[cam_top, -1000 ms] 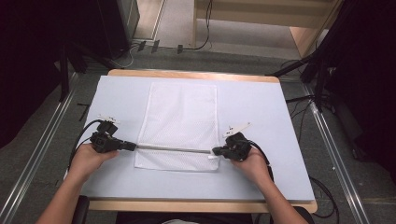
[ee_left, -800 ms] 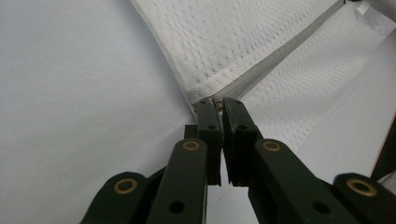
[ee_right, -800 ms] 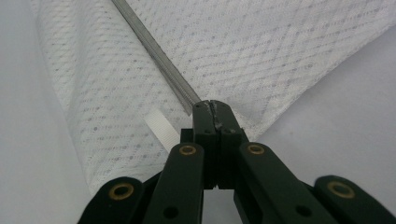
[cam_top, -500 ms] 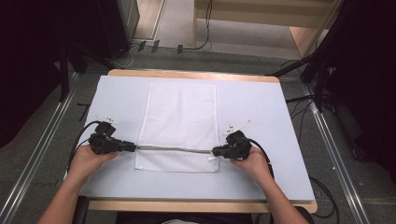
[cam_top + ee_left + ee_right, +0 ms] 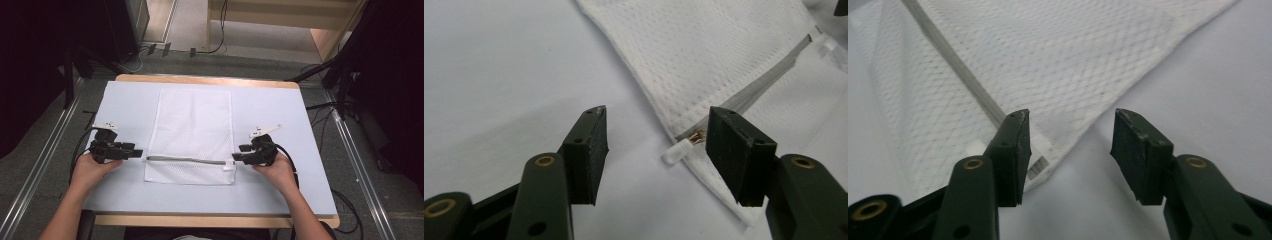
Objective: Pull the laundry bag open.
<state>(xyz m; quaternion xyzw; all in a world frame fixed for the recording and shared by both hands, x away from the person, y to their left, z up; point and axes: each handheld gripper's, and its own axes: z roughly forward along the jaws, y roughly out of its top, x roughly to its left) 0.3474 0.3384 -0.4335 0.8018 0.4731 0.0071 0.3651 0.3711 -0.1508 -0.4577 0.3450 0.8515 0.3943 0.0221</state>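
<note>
step in hand: letting go of the mesh laundry bag (image 5: 192,134) after laying it flat; I judge the release nearly done.
left tongs (image 5: 139,153): jaws have just been opening, now wide and empty, the white zip pull (image 5: 678,150) lying between them, untouched.
right tongs (image 5: 237,153): jaws have just been opening too, well apart, gripping nothing; the bag's near right corner (image 5: 1040,167) lies under them.
doing it well: draw both tongs straight outward and low, so no pad snags the mesh or drags the corners.
bag's place: centre of the worktop (image 5: 310,150), flat, zip (image 5: 190,160) across its near end.
materials: soft white netting, grey zip tape, stitched hem; smooth pale worktop cover.
</note>
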